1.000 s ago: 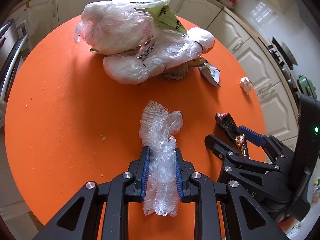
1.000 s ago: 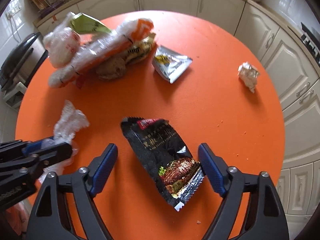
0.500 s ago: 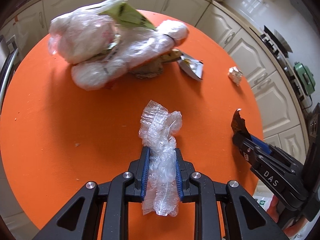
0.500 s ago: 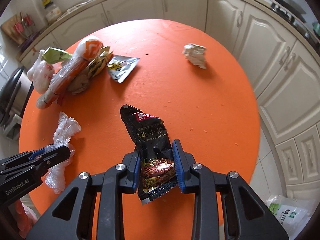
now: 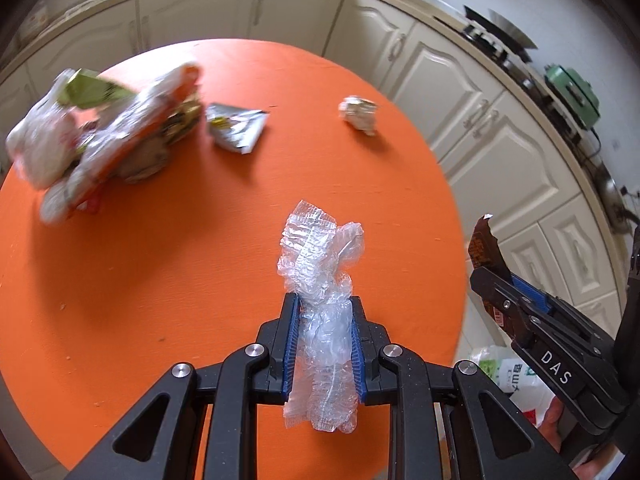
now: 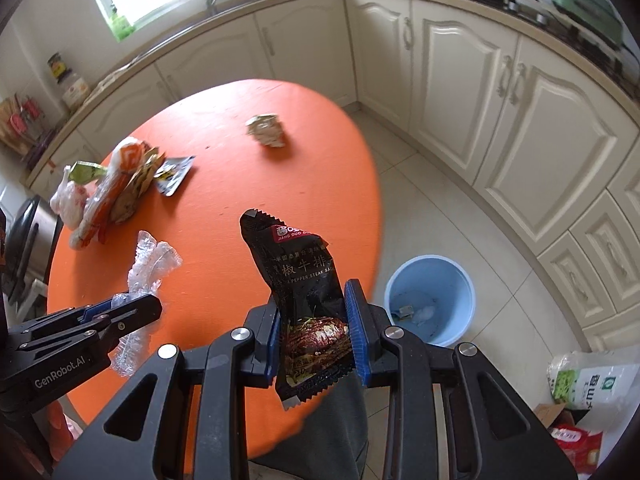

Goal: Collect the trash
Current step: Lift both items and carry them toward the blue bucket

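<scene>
My left gripper (image 5: 322, 312) is shut on a crumpled clear plastic wrap (image 5: 320, 256), held above the round orange table (image 5: 160, 240). My right gripper (image 6: 314, 304) is shut on a black sauce packet (image 6: 298, 280), lifted over the table's right edge. In the left wrist view the right gripper (image 5: 492, 276) shows at the right with the packet (image 5: 482, 246) sticking up. The left gripper (image 6: 132, 308) and its wrap (image 6: 150, 264) show at the left of the right wrist view. A blue bin (image 6: 430, 298) with a few scraps inside stands on the floor right of the table.
A heap of plastic bags and wrappers (image 5: 96, 136) lies at the table's far left, a silver packet (image 5: 236, 128) beside it. A crumpled paper ball (image 5: 358, 114) rests far right. Cream cabinets (image 6: 500, 100) ring the room. Bags (image 6: 588, 384) sit on the floor at right.
The right gripper shut on the black packet and lifted it off the table. Both grippers have swung right toward the table's edge, bringing the blue bin into view. The left keeps its wrap.
</scene>
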